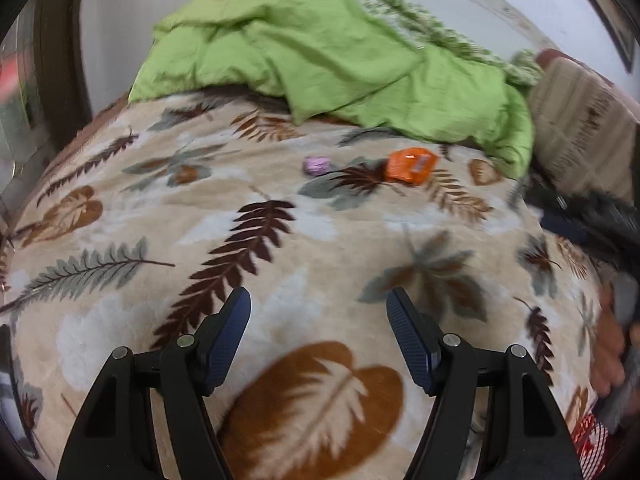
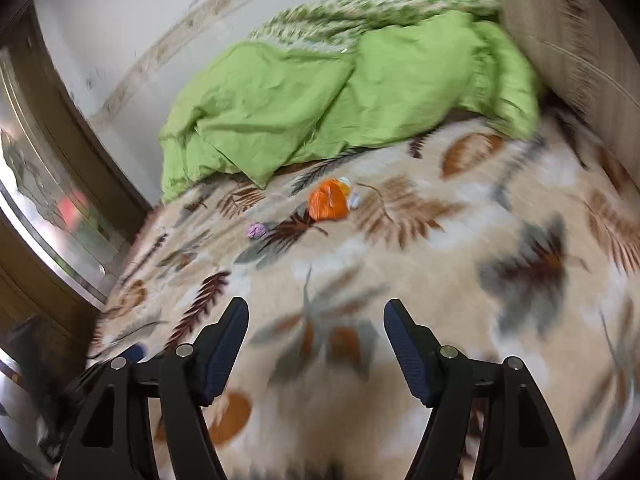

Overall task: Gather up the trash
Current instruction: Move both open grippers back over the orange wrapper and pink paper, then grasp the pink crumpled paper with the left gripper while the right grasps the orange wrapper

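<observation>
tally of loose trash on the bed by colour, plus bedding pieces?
Orange wrapper: 1
Purple crumpled wrapper: 1
Small pale scrap beside the orange one: 1, seen only in the right wrist view, blurred
Green duvet: 1
Leaf-print blanket: 1
Total: 3 trash pieces, 2 bedding pieces, 5 things.

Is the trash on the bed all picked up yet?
Not yet. Nothing looks collected so far: the orange wrapper and the small purple crumpled wrapper lie side by side on the leaf-print blanket, near the green duvet. The left gripper and right gripper are both open and empty, well short of the trash. Both pieces are left to grab.
</observation>
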A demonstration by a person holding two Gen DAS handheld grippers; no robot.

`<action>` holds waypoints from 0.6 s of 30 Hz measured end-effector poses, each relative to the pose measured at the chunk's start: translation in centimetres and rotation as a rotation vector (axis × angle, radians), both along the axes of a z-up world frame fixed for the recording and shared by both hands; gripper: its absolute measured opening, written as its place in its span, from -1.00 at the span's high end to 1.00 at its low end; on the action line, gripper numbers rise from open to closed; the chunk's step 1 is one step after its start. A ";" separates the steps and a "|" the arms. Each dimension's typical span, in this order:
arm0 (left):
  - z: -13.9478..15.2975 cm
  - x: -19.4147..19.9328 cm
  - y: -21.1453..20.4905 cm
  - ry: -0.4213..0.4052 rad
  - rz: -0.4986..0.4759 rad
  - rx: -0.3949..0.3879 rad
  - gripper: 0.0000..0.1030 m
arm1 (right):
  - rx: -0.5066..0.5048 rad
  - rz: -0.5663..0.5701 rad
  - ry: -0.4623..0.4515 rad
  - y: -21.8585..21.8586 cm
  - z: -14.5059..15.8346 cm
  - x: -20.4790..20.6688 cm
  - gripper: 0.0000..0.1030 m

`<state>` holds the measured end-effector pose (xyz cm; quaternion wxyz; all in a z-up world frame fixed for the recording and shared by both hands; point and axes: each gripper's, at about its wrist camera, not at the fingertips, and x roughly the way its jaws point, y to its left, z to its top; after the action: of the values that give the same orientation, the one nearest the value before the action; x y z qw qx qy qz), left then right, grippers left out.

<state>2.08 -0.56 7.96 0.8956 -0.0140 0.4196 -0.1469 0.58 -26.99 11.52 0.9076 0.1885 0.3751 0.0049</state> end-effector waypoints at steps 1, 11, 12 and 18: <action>-0.3 0.7 0.3 0.009 0.007 -0.003 -0.35 | 0.005 0.001 0.006 0.0 -0.6 2.2 -0.51; -0.6 7.8 0.4 0.021 -0.016 0.017 -0.35 | 0.058 -0.096 0.108 -2.5 -7.1 17.1 -0.54; -0.5 8.7 0.3 0.023 -0.020 0.009 -0.35 | 0.063 -0.102 0.107 -2.5 -7.5 18.0 -0.54; -1.0 13.5 -1.3 0.048 -0.037 -0.004 -0.35 | 0.076 -0.083 0.154 -1.9 -9.9 21.4 -0.26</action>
<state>15.56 -1.87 6.91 0.8825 -0.0114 0.4408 -0.1637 22.01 -28.87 1.57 0.8677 0.2378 0.4352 -0.0329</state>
